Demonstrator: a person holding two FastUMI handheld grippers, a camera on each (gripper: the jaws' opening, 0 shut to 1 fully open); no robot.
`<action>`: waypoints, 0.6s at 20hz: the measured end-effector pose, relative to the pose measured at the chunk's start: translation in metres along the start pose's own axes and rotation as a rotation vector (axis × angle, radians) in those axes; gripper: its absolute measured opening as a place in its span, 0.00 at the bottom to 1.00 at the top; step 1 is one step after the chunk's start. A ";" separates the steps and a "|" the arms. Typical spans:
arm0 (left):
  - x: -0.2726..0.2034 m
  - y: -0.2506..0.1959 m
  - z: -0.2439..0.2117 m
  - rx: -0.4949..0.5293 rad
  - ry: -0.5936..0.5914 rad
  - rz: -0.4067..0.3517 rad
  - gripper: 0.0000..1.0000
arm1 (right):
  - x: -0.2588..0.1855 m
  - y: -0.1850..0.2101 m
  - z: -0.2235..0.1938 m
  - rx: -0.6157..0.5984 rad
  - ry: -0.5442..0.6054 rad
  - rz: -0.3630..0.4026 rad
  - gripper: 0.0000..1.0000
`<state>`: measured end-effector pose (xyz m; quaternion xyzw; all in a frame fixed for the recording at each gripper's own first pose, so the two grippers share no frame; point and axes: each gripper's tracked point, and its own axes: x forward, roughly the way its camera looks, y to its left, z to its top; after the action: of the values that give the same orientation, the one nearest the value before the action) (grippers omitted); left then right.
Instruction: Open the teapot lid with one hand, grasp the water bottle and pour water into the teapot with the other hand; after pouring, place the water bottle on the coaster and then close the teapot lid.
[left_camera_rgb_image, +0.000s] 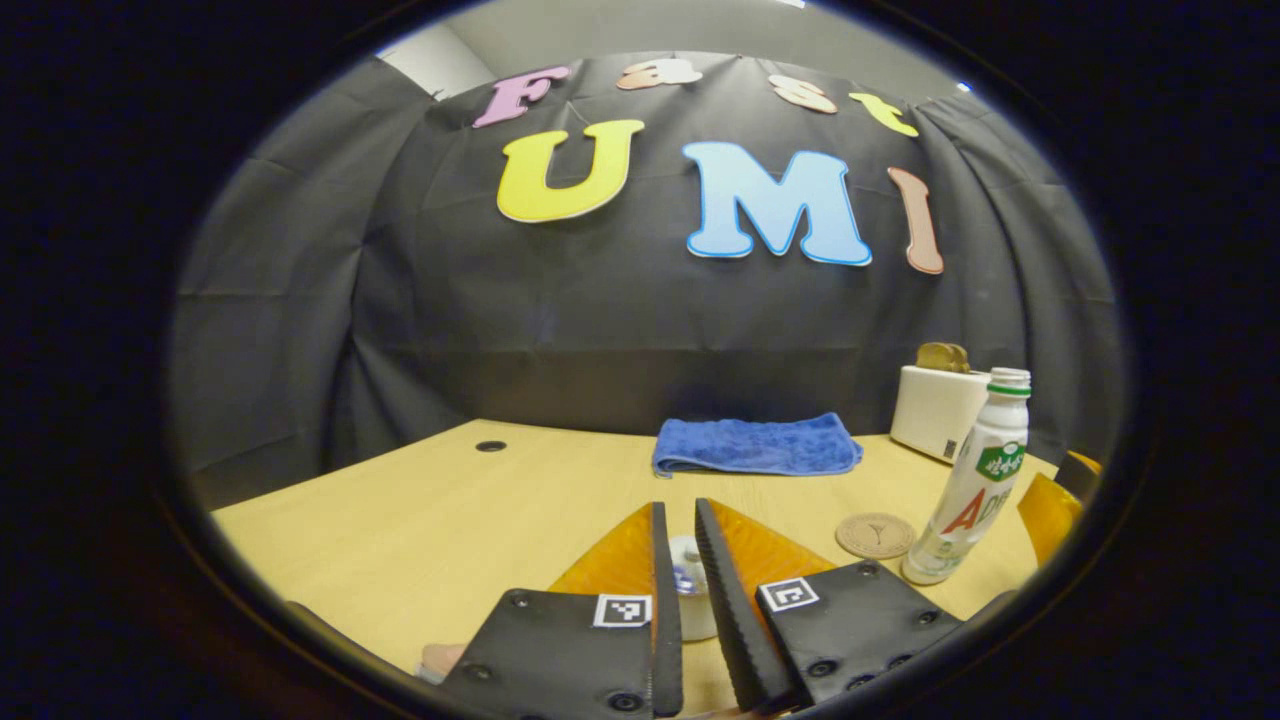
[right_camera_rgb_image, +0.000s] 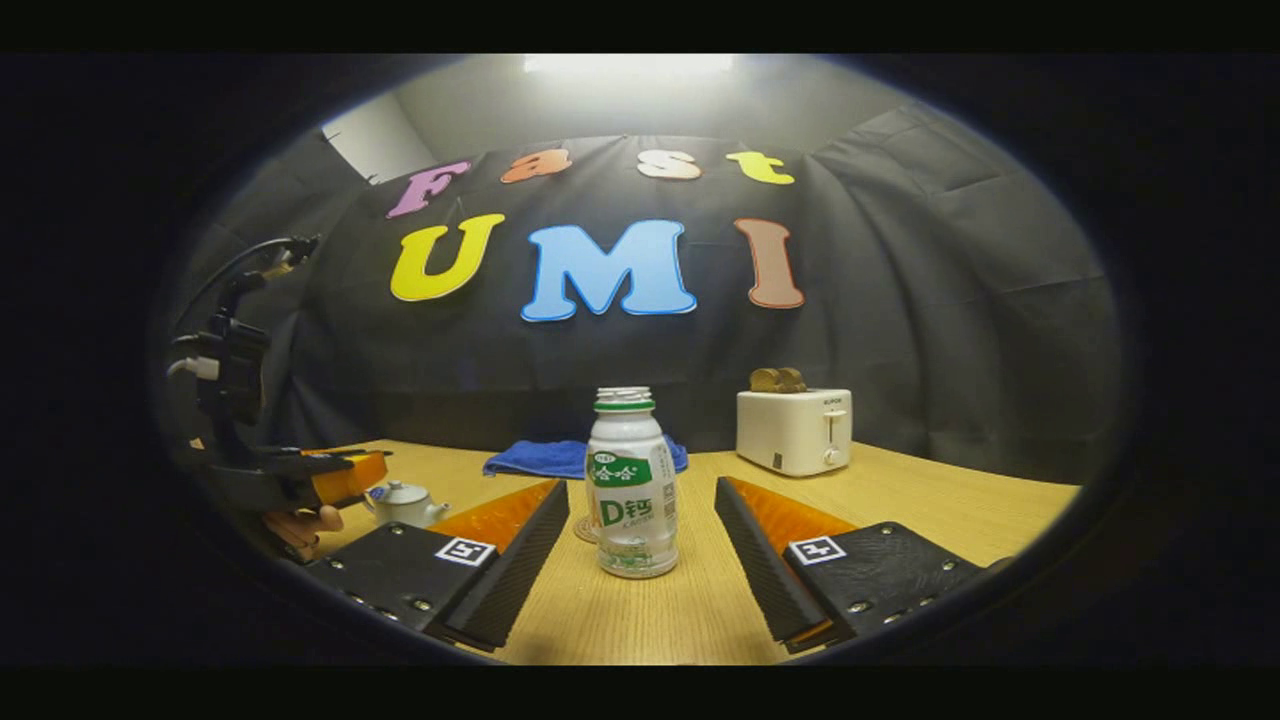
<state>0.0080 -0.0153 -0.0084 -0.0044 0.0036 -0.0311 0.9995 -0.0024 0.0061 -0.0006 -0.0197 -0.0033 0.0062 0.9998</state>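
Right gripper view: jaws spread around the upright water bottle, untouching; an off-centre closure could topple it.

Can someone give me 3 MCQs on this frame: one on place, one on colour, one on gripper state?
1. Where does the water bottle stand in the right gripper view?
A. On the blue towel
B. On the table, between the right gripper's spread fingers
C. On top of the toaster

2. What colour is the folded towel?
A. Blue
B. Red
C. White

3. How do the left gripper's fingers stand?
A. Spread wide, nothing between them
B. Clamped on the bottle
C. Nearly closed, with the teapot showing in the narrow gap

Answers: 1 B, the bottle rests on the tabletop with a finger at each side, untouched. 2 A, the cloth by the back wall is blue. 3 C, only a slim gap remains and the white pot shows in it.
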 end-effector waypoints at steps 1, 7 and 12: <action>0.002 -0.002 0.001 0.011 -0.006 -0.001 0.49 | 0.000 0.000 -0.001 0.005 0.002 0.000 0.91; 0.013 -0.008 -0.006 0.049 -0.001 0.001 0.25 | 0.002 -0.004 -0.006 0.034 0.030 -0.007 0.91; 0.022 -0.009 -0.017 0.079 0.025 0.017 0.25 | 0.003 -0.006 -0.007 0.051 0.040 -0.007 0.91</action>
<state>0.0288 -0.0254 -0.0256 0.0355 0.0149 -0.0230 0.9990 0.0006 0.0001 -0.0076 0.0055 0.0167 0.0025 0.9998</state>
